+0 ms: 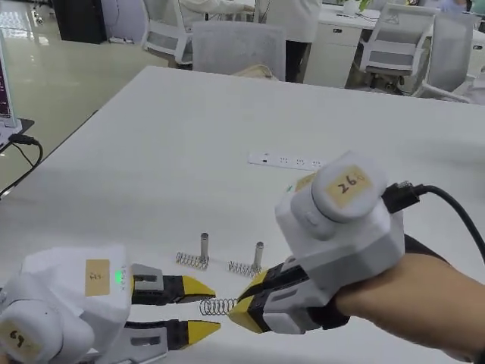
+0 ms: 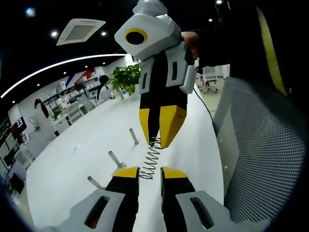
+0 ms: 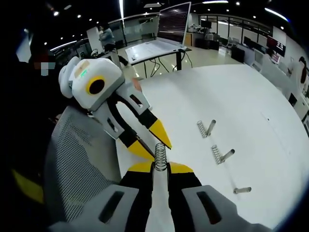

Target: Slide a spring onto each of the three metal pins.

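A small steel spring (image 1: 218, 306) hangs level above the white table (image 1: 227, 136). My right gripper (image 1: 241, 305) is shut on one end of it. Its free end lies between the yellow tips of my left gripper (image 1: 203, 308), which is open. In the left gripper view the spring (image 2: 151, 162) runs from my own left gripper (image 2: 149, 173) up to the right gripper (image 2: 157, 140). Two upright metal pins (image 1: 204, 246) (image 1: 258, 254) each have a loose spring (image 1: 192, 260) (image 1: 242, 268) lying at the foot. A third pin (image 3: 242, 190) stands bare.
A white power strip (image 1: 286, 161) lies on the table beyond the pins. Grey office chairs (image 1: 239, 45) stand past the far edge. A mesh chair back (image 2: 260, 145) is close behind the grippers. A black cable (image 1: 23, 152) trails off the left side.
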### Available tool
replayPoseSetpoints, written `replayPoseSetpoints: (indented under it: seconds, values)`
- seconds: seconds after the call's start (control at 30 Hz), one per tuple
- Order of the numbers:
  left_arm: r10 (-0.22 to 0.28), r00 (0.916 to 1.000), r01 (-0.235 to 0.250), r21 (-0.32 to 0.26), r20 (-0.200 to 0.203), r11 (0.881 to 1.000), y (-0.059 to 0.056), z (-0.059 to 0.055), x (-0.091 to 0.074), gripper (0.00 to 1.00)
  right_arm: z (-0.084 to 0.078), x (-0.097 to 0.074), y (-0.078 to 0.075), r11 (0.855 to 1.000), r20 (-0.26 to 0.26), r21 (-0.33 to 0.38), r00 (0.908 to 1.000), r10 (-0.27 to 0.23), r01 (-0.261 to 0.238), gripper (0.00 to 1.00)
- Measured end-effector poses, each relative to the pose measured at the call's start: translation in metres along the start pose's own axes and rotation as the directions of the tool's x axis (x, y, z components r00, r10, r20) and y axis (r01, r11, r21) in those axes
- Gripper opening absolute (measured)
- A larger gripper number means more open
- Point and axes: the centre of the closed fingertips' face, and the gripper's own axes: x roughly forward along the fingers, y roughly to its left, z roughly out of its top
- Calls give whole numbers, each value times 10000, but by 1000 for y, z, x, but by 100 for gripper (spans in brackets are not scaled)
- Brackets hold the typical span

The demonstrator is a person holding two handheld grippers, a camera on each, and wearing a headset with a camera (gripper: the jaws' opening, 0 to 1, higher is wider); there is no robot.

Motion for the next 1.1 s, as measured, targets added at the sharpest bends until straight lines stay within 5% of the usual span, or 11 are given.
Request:
replayPoseSetpoints:
  seconds: [0.23,0.43,0.8,1.1]
  values:
    - [105,9999,-103,-263,68,9996,2,2,0,4,9,-4,3,9998,292,-174,9996,-53,58,8]
    - [-150,9996,176,-1226,225,9923,-4,4,1,3,16,-6,6,9985,381,-542,9993,18,2,8]
    - [-945,9952,981,-2218,268,9701,-19,3,2,2,11,-2,17,9786,-886,-1917,9943,585,-747,8]
    - [-1345,9899,1413,-2658,437,9536,-26,3,4,2,4,3,21,9671,-1480,-2225,9847,915,-1233,9]
